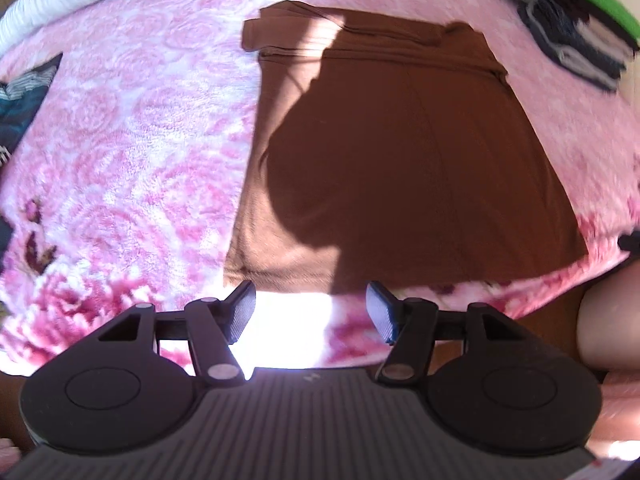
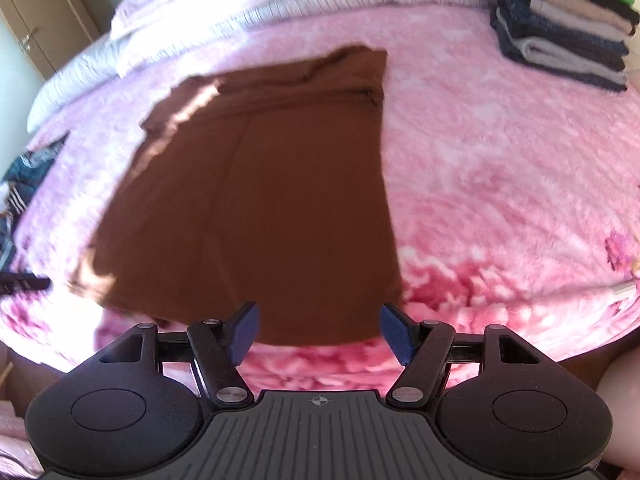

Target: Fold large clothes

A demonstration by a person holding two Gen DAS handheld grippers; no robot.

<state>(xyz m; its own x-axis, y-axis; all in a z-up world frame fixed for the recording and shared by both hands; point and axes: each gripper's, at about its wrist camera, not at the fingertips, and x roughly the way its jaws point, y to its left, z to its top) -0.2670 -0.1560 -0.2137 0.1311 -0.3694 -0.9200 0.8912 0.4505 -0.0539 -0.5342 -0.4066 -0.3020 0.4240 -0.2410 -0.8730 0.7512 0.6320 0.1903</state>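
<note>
A brown garment point(image 1: 400, 152) lies flat on the pink flowered blanket point(image 1: 120, 152), folded lengthwise into a long panel with its sleeves tucked at the far end. My left gripper point(image 1: 311, 310) hovers just short of the garment's near hem, towards its left corner, jaws open with only blanket between them. In the right wrist view the same brown garment point(image 2: 272, 200) fills the middle. My right gripper point(image 2: 320, 332) stands open over the near hem, towards its right corner, and nothing is pinched between its blue pads point(image 2: 396, 334).
A stack of folded clothes point(image 2: 568, 24) with a green piece on top sits at the far right of the bed. Dark striped clothing point(image 1: 24, 96) lies at the left edge. Pale striped pillows point(image 2: 120, 40) line the far side. The pink blanket point(image 2: 500, 160) runs bare to the garment's right.
</note>
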